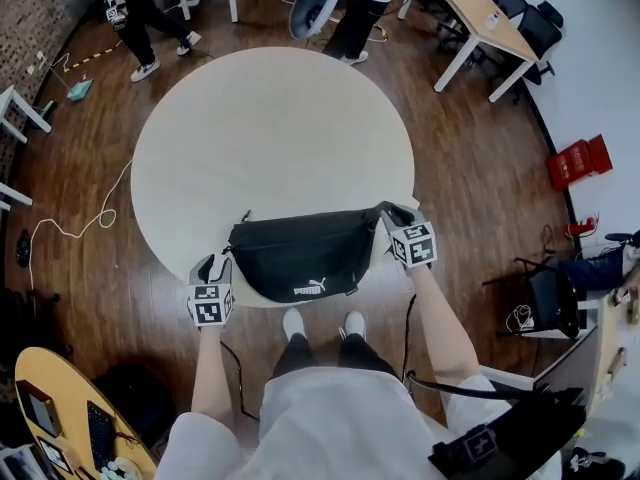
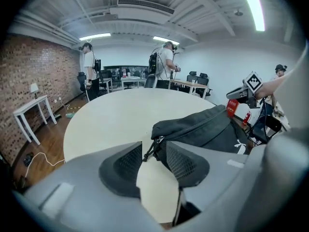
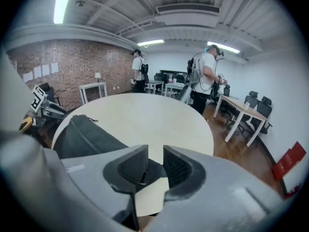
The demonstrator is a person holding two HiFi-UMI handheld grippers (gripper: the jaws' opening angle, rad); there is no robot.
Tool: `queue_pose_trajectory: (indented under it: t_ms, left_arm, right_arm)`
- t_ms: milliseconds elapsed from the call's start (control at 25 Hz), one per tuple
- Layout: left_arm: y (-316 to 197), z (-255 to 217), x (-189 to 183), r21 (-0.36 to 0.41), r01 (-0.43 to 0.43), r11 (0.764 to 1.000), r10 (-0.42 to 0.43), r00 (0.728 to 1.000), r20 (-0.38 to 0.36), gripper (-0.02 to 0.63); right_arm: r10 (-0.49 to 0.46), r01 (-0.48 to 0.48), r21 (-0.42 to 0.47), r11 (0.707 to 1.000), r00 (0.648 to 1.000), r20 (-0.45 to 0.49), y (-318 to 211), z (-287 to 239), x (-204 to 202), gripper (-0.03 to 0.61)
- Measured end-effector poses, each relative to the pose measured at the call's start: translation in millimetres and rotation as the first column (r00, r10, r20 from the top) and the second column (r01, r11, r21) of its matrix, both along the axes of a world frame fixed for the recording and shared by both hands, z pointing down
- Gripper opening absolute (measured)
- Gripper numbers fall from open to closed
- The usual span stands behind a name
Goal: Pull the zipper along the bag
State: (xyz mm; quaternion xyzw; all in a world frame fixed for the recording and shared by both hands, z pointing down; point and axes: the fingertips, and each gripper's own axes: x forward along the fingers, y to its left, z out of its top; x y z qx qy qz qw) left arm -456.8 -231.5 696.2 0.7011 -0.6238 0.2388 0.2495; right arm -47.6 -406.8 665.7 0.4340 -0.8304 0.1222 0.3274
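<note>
A black waist bag [image 1: 300,253] lies at the near edge of the round table [image 1: 270,118]. My left gripper [image 1: 222,261] is at the bag's left end. In the left gripper view its jaws [image 2: 153,149] stand open, with the zipper's cord pull [image 2: 146,152] hanging between the pads, close to the right one and not pressed. The zipper runs along the top of the bag [image 2: 207,129]. My right gripper [image 1: 390,211] is at the bag's right end. In the right gripper view [image 3: 155,151] its jaws stand narrow, with black fabric of the bag's end [image 3: 150,170] between the pads.
The bag overhangs the table's front edge, right above the person's shoes [image 1: 322,323]. Two people [image 1: 150,18] stand beyond the far side of the table. A desk [image 1: 490,18] with chairs is at the back right, a red box [image 1: 578,161] on the floor at the right.
</note>
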Motion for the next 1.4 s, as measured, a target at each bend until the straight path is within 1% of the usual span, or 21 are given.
queue_pose_trajectory:
  t_ms: [160,240,320,360,440,560,640,680,800,880,920,1000,1040,1120,1240,1320,1400]
  left_arm:
    - [27.3,-47.7,35.5,0.109,-0.026,0.994,0.026,1.0,0.006,0.175]
    - [43.2,-75.3,63.9,0.172,-0.045,0.984,0.044,0.999,0.011,0.153]
    - [62.5,-99.9,100.3,0.227,-0.072,0.971,0.07,0.997,0.018,0.133]
    - [72.6,-111.6,121.4,0.253,-0.089,0.963,0.086,0.996,0.023,0.124]
    - [95.8,-134.2,166.1,0.305,-0.118,0.945,0.113,0.993,0.032,0.104]
    - [140.3,-162.9,230.3,0.373,-0.131,0.919,0.126,0.991,0.038,0.055]
    - [181.0,-172.4,272.5,0.404,-0.12,0.907,0.123,0.992,0.019,0.021]
    - [204.0,-174.8,293.6,0.415,-0.11,0.903,0.12,0.993,0.001,0.017]
    - [273.3,-182.1,354.5,0.442,-0.083,0.893,0.112,0.993,-0.04,0.017]
    - [315.0,-189.9,389.8,0.451,-0.08,0.889,0.105,0.994,-0.032,0.017]
    - [333.8,-194.4,403.8,0.452,-0.079,0.888,0.101,0.995,-0.023,0.017]
    - [367.4,-203.8,423.5,0.457,-0.078,0.886,0.094,0.996,-0.012,0.017]
    - [378.9,-210.2,428.3,0.465,-0.077,0.882,0.091,0.996,-0.008,0.017]
    - [388.6,-227.1,429.8,0.493,-0.084,0.866,0.094,0.996,0.006,0.017]
    - [393.6,-249.8,425.1,0.527,-0.11,0.843,0.104,0.994,0.04,0.017]
    - [397.6,-260.2,419.3,0.545,-0.12,0.83,0.104,0.993,0.061,0.017]
    - [404.4,-269.9,411.2,0.562,-0.118,0.819,0.097,0.993,0.066,0.017]
  right_arm:
    - [-0.088,0.078,0.104,0.992,0.992,0.09,72.8,-54.7,-24.9,0.078]
    - [-0.134,0.112,0.159,0.981,0.981,0.139,109.0,-78.9,-29.3,0.078]
    - [-0.168,0.133,0.193,0.972,0.969,0.178,147.2,-93.3,-24.6,0.067]
    - [-0.178,0.138,0.202,0.969,0.964,0.195,166.8,-97.2,-18.4,0.057]
    - [-0.2,0.15,0.219,0.964,0.953,0.228,207.7,-103.9,-2.7,-0.002]
    - [-0.283,0.216,0.25,0.944,0.918,0.277,277.9,-116.6,18.0,-0.008]
    - [-0.335,0.263,0.262,0.928,0.898,0.285,334.4,-121.2,36.1,-0.008]
    - [-0.347,0.275,0.262,0.925,0.894,0.285,362.8,-121.8,47.1,-0.008]
    - [-0.345,0.275,0.245,0.93,0.884,0.316,437.2,-126.8,80.4,-0.008]
    - [-0.324,0.249,0.244,0.937,0.878,0.351,475.8,-137.4,102.9,-0.008]
    - [-0.304,0.219,0.256,0.942,0.879,0.368,491.0,-146.7,114.9,-0.009]
    - [-0.274,0.163,0.297,0.941,0.882,0.383,515.1,-168.5,137.4,-0.009]
    - [-0.271,0.147,0.324,0.934,0.885,0.379,522.4,-179.5,145.5,-0.009]
    - [-0.276,0.131,0.377,0.917,0.891,0.361,526.0,-201.0,154.2,-0.008]
    - [-0.297,0.136,0.421,0.897,0.89,0.345,527.1,-224.7,154.5,-0.009]
    - [-0.301,0.134,0.426,0.895,0.886,0.352,528.7,-232.9,150.3,-0.009]
    - [-0.289,0.115,0.424,0.898,0.882,0.372,531.9,-238.4,143.3,-0.009]
